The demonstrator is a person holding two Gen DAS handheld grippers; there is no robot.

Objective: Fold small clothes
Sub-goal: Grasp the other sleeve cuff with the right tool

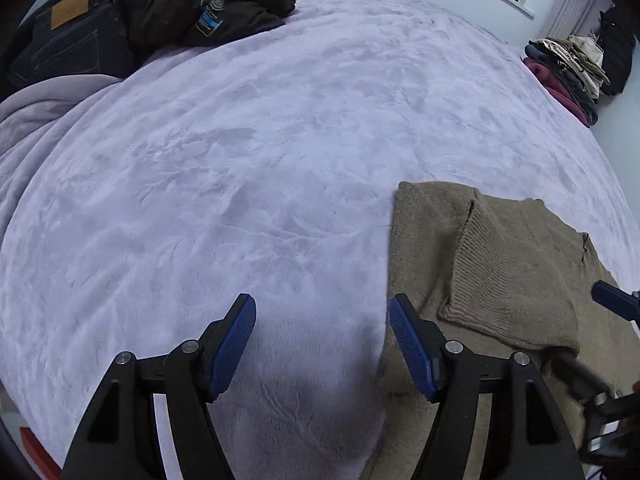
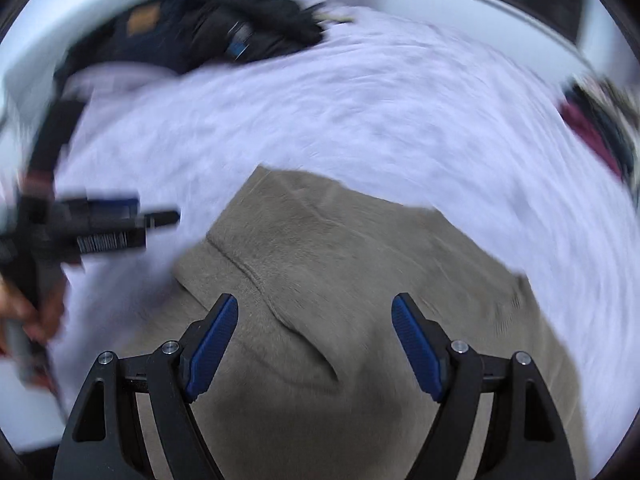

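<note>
Hovering over bed, both sets of jaws spread wide, nothing gripped.
Left gripper [image 1: 322, 338] sits above the lilac blanket [image 1: 280, 140], with the tan knit sweater [image 1: 500, 248] lying flat just right of its jaws, one sleeve folded across the body. Right gripper [image 2: 314, 340] is directly over that sweater. Dark clothes pile [image 1: 160, 12] far ahead-left; folded stack [image 1: 568, 68] far ahead-right. Right view blurred.

One tan sweater [image 1: 500, 248]; two grippers [image 1: 322, 336] [image 2: 316, 336]; one far clothes stack [image 1: 568, 68]; one dark heap [image 1: 160, 8]
</note>
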